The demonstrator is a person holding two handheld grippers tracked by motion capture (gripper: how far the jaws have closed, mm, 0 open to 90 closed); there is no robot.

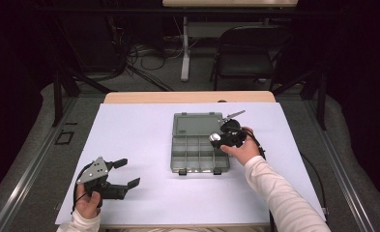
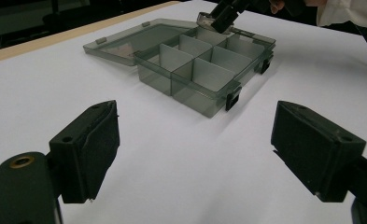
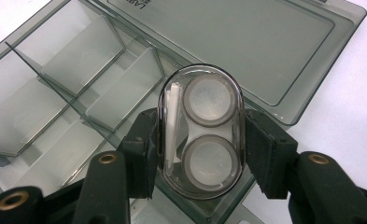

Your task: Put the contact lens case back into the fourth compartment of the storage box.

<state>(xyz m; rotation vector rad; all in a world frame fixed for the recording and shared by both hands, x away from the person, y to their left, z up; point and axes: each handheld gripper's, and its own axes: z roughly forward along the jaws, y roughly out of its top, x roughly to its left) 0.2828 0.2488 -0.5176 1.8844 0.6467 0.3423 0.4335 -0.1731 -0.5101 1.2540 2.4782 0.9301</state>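
Note:
A smoky grey compartment box (image 1: pixel 193 151) lies open mid-table, its lid (image 1: pixel 196 124) folded flat toward the far side; it also appears in the left gripper view (image 2: pixel 204 70) and the right gripper view (image 3: pixel 55 98). My right gripper (image 1: pixel 217 139) hovers over the box's right side, shut on a clear oval case (image 3: pixel 201 130) that holds two round discs. The same case (image 2: pixel 212 21) hangs above the far compartments. My left gripper (image 1: pixel 128 172) rests at the table's front left, open, with bare white paper between its jaws (image 2: pixel 195 158).
White paper (image 1: pixel 139 140) covers the tabletop, with a wooden edge (image 1: pixel 187 97) at the far side. A small metal tool (image 1: pixel 235 115) lies just beyond the box's right corner. A black chair (image 1: pixel 250 53) and a table leg (image 1: pixel 185 48) stand behind.

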